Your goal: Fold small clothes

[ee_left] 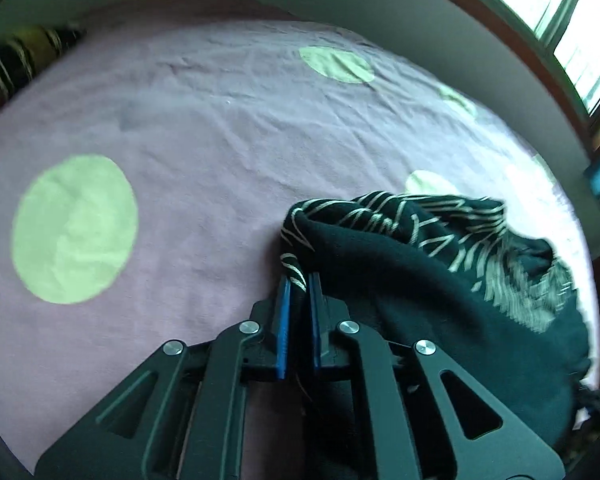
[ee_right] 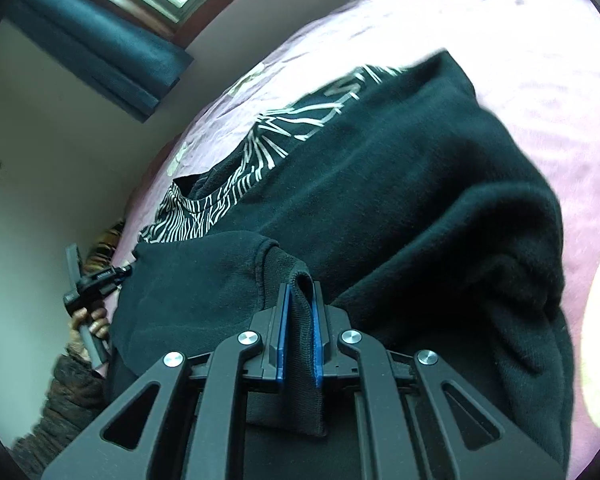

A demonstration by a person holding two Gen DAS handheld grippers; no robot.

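Observation:
A black garment with pale line print (ee_left: pixel 420 264) lies bunched on a pink bed sheet (ee_left: pixel 220 128). My left gripper (ee_left: pixel 299 280) is shut on a printed edge of it, held just above the sheet. In the right wrist view the same black garment (ee_right: pixel 400 184) fills the middle. My right gripper (ee_right: pixel 301 286) is shut on a ribbed black edge, which hangs down between the blue pads (ee_right: pixel 283 328). The cloth drapes between the two grippers.
The sheet has pale green circles (ee_left: pixel 74 228). A window (ee_left: pixel 560 12) and wall lie beyond the bed. A blue curtain (ee_right: pixel 100 48) hangs at the left. The person's hand on the other gripper's handle (ee_right: pixel 86 300) shows at the left edge.

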